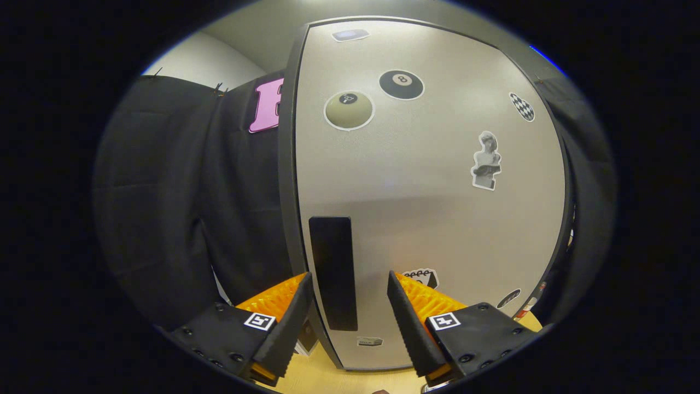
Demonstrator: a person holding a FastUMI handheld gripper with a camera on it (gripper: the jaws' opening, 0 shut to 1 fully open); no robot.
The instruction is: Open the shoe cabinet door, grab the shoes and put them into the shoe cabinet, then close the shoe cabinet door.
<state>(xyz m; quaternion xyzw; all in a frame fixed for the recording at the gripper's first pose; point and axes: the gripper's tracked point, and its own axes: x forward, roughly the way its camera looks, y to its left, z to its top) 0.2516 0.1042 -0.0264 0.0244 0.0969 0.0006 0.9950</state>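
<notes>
The shoe cabinet door (432, 219) stands close ahead, a pale grey panel in a dark frame, carrying several stickers. Its dark upright handle (333, 271) sits near the door's left edge. My gripper (350, 284) is open, its two fingers spread to either side of the handle. The handle lies between the fingers and slightly beyond their tips. The left finger (287, 323) reaches past the door's left edge, the right finger (410, 323) is in front of the panel. The door looks closed against the frame. No shoes are in sight.
Black cloth (191, 208) hangs to the left of the cabinet and more of it to the right. A light wooden floor (322, 377) shows below the fingers. Small objects (528, 306) sit low at the cabinet's right side.
</notes>
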